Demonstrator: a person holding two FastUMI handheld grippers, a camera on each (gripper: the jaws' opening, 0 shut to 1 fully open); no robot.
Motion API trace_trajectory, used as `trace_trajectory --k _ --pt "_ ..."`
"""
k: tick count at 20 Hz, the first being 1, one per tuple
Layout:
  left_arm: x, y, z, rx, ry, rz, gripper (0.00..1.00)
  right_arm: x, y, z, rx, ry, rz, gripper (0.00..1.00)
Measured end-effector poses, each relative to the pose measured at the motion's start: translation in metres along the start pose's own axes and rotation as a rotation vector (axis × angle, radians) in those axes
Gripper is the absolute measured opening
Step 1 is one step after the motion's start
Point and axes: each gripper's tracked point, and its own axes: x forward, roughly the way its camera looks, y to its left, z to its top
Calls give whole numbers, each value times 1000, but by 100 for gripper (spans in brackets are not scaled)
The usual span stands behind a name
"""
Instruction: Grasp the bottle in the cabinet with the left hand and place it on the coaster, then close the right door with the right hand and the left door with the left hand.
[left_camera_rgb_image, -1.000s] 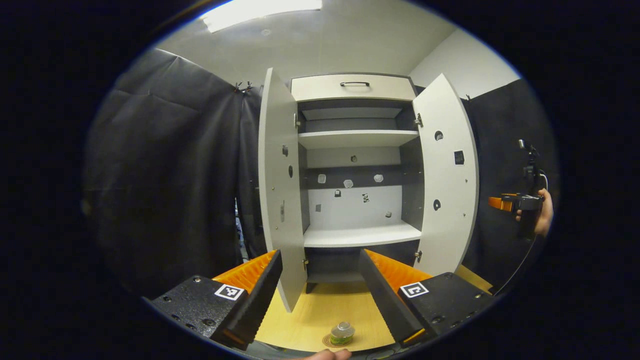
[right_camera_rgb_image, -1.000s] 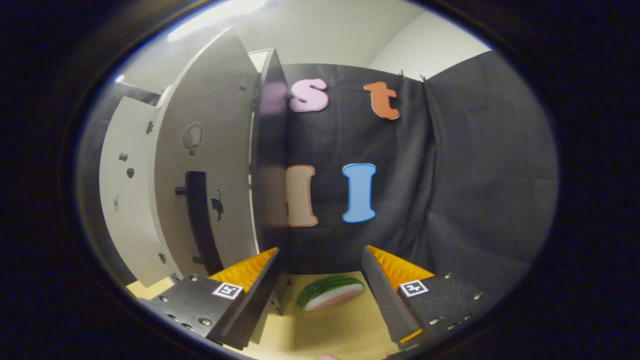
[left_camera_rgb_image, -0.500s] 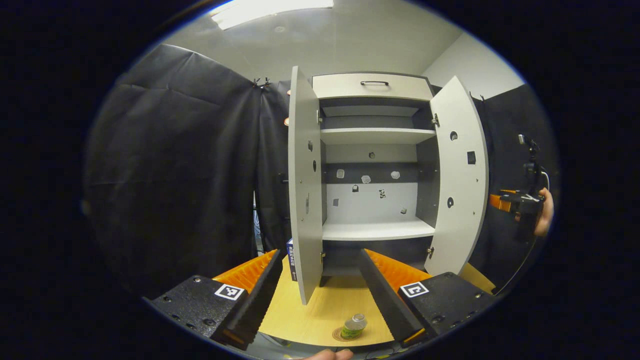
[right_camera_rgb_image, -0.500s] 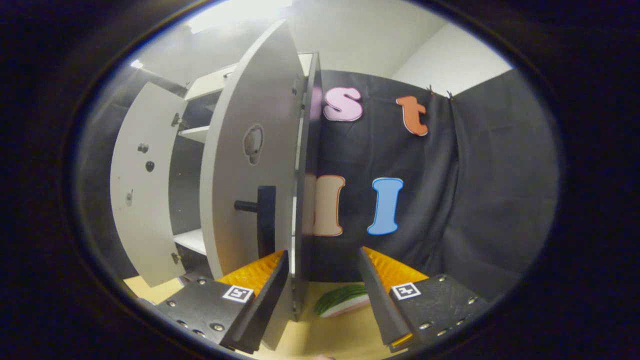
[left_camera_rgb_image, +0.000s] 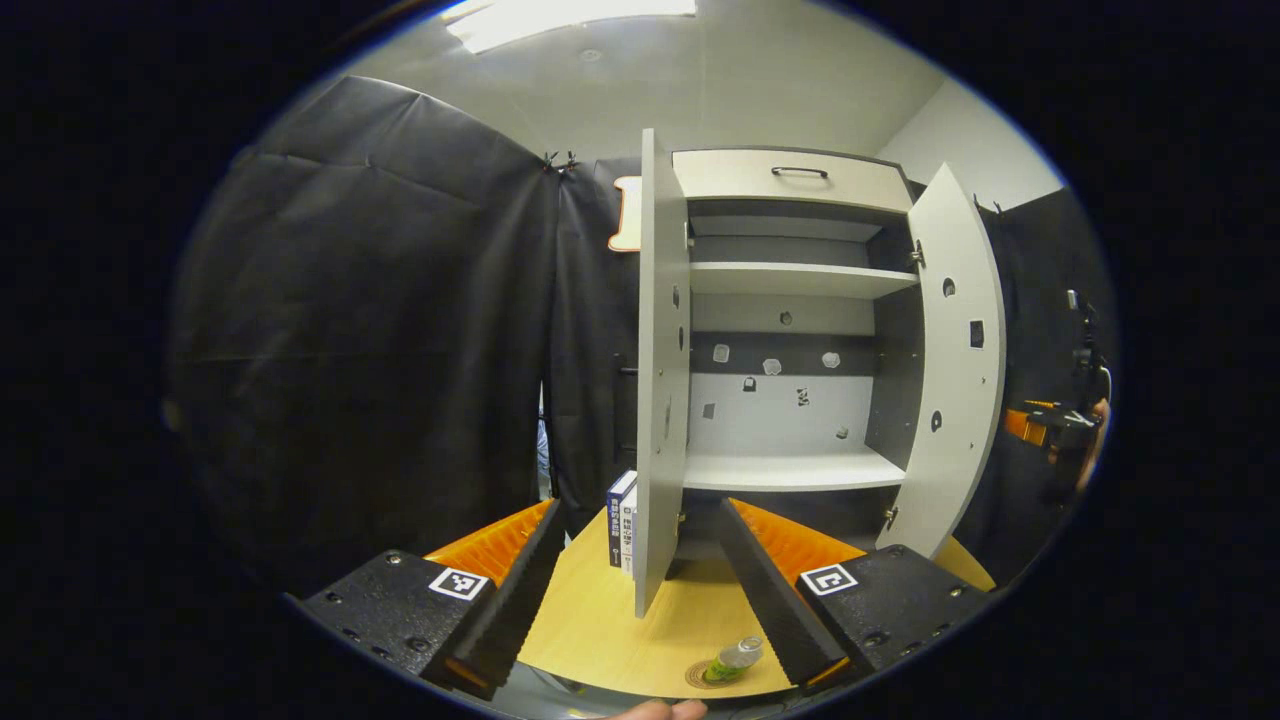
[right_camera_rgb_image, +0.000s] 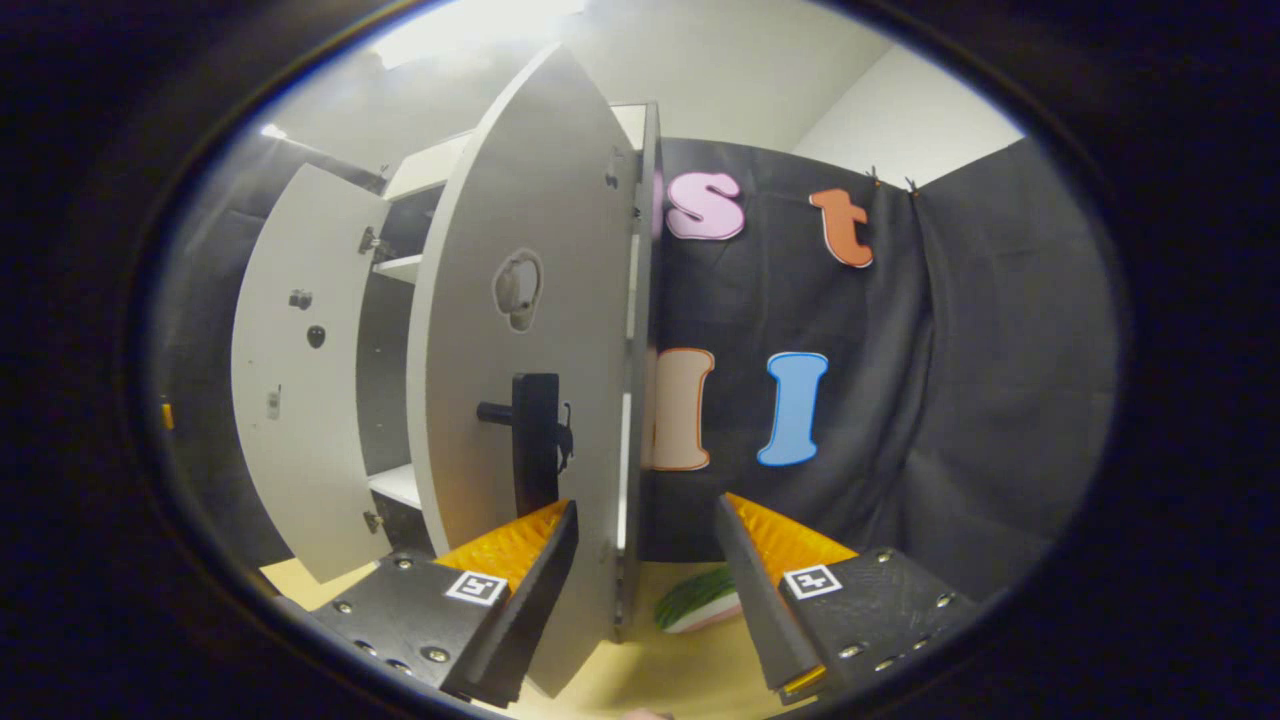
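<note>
So: 1 bottle (left_camera_rgb_image: 738, 658) on coaster (left_camera_rgb_image: 708, 675), 2 cabinet doors (left_camera_rgb_image: 657, 370) open.

left gripper view faces the open cabinet (left_camera_rgb_image: 790, 330) from farther back, right gripper view near its right door (right_camera_rgb_image: 520, 330), both sharing both doors

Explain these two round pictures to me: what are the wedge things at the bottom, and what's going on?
No robot here: a person holds a pair of tongs in each hand, with a camera riding on each. The wedges are each pair's own two fingers. The left tongs are open and empty, facing a cabinet with both doors open. On the wooden table a bottle sits on a coaster, with books behind the left door. The right tongs, also open, face the right door at its handle; a watermelon slice lies beyond.
</note>
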Motion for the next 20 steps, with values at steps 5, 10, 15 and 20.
trace_trajectory --k 5,10,15,20 --pt "30 5 9 -14 -16 -22 99 9 27 7 -37 -29 -21 82" --pt "62 26 10 -8 -28 -27 97 22 40 13 33 -54 -76 82" --pt "96 47 10 -18 -27 -37 97 36 90 17 15 -55 -7 81" --pt "125 61 9 -31 -32 -71 98 40 139 21 -8 -89 90 97"
